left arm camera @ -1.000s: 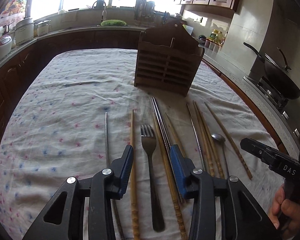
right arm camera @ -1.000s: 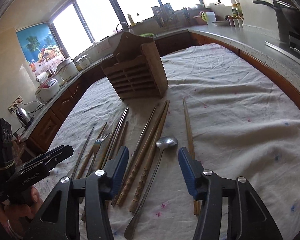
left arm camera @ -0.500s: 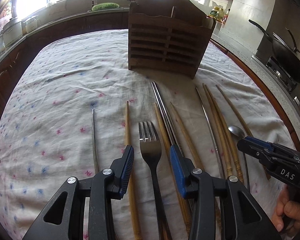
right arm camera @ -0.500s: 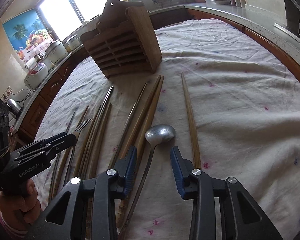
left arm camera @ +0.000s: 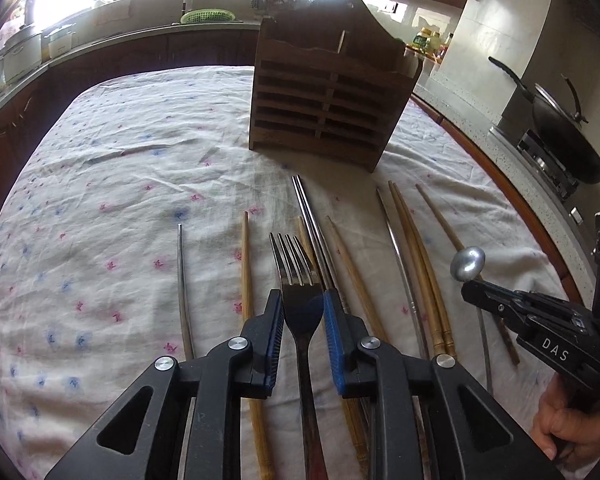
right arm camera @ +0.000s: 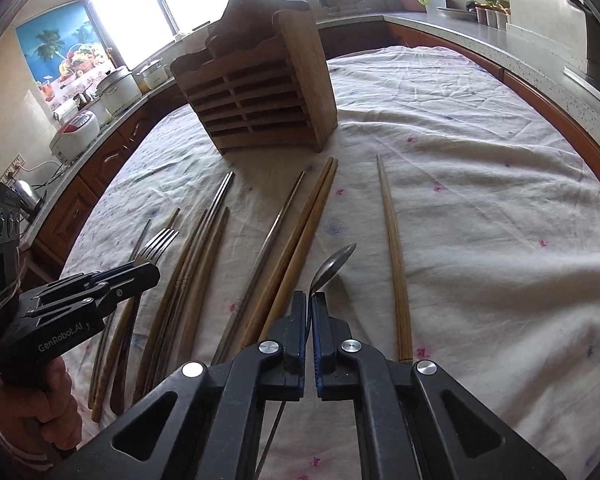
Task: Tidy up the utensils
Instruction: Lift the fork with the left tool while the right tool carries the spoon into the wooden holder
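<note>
A fork (left arm camera: 296, 264) lies among wooden and metal chopsticks (left arm camera: 420, 264) on the flowered tablecloth (left arm camera: 120, 200). My left gripper (left arm camera: 302, 300) is closing on the fork's neck, and its blue pads touch both sides. The right wrist view shows that gripper (right arm camera: 140, 276) from the side, with the fork's tines (right arm camera: 160, 240) sticking out past it. My right gripper (right arm camera: 310, 300) is shut on the spoon's thin handle. The spoon's bowl (right arm camera: 336, 262) is turned on edge just ahead of the tips. A slatted wooden utensil holder (left arm camera: 328, 96) stands upright beyond the row.
A lone wooden chopstick (right arm camera: 394, 248) lies right of the spoon, a metal one (left arm camera: 184, 284) at the far left. Counters ring the table, with a wok (left arm camera: 560, 128) on the stove at right and rice cookers (right arm camera: 76, 132) at left. A hand (left arm camera: 568, 428) holds the right gripper.
Both grippers came down onto the utensils and closed, the left around the fork and the right onto the spoon handle. The spoon has turned on edge with its bowl raised.
</note>
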Demonstrator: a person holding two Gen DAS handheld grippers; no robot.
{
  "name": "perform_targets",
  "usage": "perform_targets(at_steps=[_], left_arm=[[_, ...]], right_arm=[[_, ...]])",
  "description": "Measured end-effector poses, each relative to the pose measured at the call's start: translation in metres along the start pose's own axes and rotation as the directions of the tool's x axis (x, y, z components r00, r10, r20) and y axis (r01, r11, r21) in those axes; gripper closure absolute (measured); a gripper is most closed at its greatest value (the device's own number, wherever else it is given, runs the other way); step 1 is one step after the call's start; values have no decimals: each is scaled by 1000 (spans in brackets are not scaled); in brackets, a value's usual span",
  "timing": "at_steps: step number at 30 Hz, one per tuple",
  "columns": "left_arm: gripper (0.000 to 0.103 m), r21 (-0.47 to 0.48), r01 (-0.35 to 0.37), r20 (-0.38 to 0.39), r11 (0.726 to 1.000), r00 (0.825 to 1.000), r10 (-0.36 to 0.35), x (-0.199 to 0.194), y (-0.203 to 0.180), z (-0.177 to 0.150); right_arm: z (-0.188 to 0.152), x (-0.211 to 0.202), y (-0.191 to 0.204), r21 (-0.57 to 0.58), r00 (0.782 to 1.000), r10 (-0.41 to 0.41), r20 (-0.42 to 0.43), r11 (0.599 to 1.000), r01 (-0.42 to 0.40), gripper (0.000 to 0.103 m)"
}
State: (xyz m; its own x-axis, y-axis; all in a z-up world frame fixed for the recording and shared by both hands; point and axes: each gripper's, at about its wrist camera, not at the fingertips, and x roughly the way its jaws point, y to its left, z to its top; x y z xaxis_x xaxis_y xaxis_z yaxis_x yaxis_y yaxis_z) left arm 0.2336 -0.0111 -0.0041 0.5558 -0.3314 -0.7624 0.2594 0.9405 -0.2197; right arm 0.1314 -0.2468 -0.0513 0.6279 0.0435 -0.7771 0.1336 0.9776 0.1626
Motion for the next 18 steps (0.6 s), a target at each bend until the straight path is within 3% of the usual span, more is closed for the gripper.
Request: perform_targets(at_steps=[8, 9, 18], left_arm=[[87, -64, 69, 117, 996, 991, -62, -62, 15, -1], [101, -68, 75, 133, 995, 989, -66, -70, 16, -1], [102, -90, 114, 233, 989, 968, -90, -113, 25, 0]], right_arm=[[12, -46, 4, -3, 993, 36, 109, 999, -36, 101], [15, -53, 5, -3, 991, 42, 128, 999, -42, 101], [47, -97, 14, -25, 959, 64, 277, 998, -59, 101]])
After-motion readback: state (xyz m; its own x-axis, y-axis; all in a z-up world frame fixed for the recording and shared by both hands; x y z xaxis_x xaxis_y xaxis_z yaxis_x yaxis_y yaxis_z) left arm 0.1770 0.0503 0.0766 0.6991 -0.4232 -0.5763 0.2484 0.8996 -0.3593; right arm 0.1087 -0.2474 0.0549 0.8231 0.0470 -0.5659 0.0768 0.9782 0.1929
